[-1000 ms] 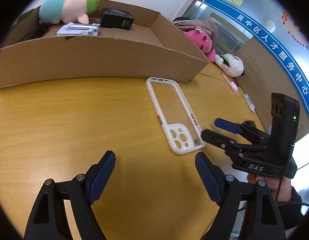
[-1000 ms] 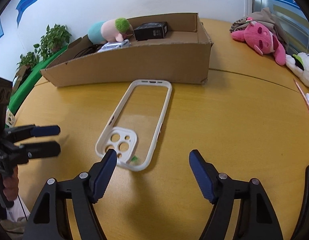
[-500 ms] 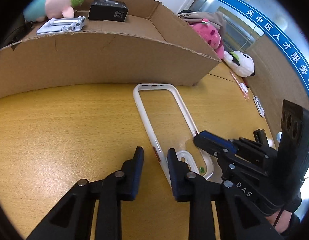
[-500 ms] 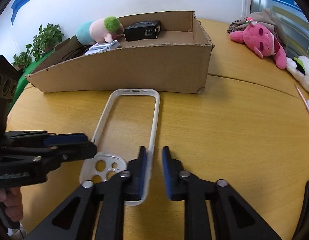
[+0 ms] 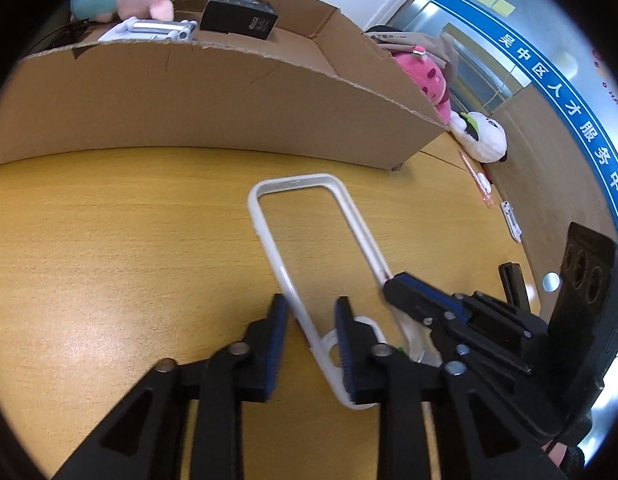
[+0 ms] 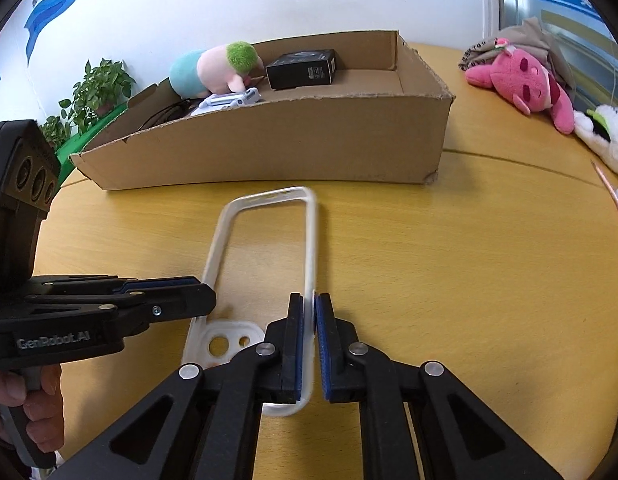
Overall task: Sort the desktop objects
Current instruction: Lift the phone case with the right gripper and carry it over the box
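Item: clear phone case, lying on the wooden tabletop at centre frame, just in front of the cardboard box, camera cutout toward you.

Right tongs: clenched on the case's right rail, near the camera end.

Left tongs: straddling the case's left rail, pads close but a gap shows either side; you have not yet gripped here, by the look of it.

Step in hand, as judged: lifting the case into the box. Keep your right grip square on the thin rail, raise the far end clear of the box's front wall before moving forward, and set it down on the bare cardboard floor at upper right, away from the black box, the plush toy and the silver stand.

Not determinable: whether the case rests flat or is already tilting; its far corner is blurred. The box's left interior is cut off.
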Tool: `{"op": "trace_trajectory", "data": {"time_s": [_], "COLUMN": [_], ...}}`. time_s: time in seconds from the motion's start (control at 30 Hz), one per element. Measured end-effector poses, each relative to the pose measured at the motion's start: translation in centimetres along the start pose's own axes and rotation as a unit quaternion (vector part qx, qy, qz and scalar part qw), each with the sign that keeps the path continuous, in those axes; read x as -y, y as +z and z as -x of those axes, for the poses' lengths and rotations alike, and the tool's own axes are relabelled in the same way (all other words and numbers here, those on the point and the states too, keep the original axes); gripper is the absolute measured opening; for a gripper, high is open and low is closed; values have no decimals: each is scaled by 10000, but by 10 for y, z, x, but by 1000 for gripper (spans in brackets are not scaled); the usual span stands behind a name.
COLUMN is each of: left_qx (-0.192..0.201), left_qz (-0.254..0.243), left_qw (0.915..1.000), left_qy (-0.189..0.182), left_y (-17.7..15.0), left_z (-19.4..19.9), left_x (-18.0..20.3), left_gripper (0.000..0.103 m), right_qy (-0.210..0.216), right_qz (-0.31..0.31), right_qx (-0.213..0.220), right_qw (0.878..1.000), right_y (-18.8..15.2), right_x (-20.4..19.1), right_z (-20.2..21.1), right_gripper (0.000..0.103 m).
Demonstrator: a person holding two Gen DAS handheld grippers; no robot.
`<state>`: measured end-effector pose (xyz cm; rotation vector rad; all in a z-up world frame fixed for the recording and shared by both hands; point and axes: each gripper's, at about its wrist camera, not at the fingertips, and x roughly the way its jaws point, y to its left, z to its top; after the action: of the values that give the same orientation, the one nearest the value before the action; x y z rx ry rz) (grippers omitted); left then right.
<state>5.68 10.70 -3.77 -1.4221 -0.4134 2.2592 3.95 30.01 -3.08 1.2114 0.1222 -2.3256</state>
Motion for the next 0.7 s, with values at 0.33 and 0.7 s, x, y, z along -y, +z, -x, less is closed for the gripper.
{"op": "trace_trajectory", "data": {"time_s": [0.33, 0.7], "left_qx": [131, 1049], "left_qz": [52, -464], "left_qw": [9996, 9931], "left_qy": [227, 256], "left_y": [4, 40], "left_z": [3, 76], "left_x": [-3, 24], "left_gripper": [9, 9], "right_qy": [3, 237], "right_qz": [68, 311], "right_qx": [148, 932], "right_qw": [9999, 9949], "right_y": [-2, 35], "right_x": [-8, -25], "right_z": [8, 51], "right_gripper": [7, 7]}}
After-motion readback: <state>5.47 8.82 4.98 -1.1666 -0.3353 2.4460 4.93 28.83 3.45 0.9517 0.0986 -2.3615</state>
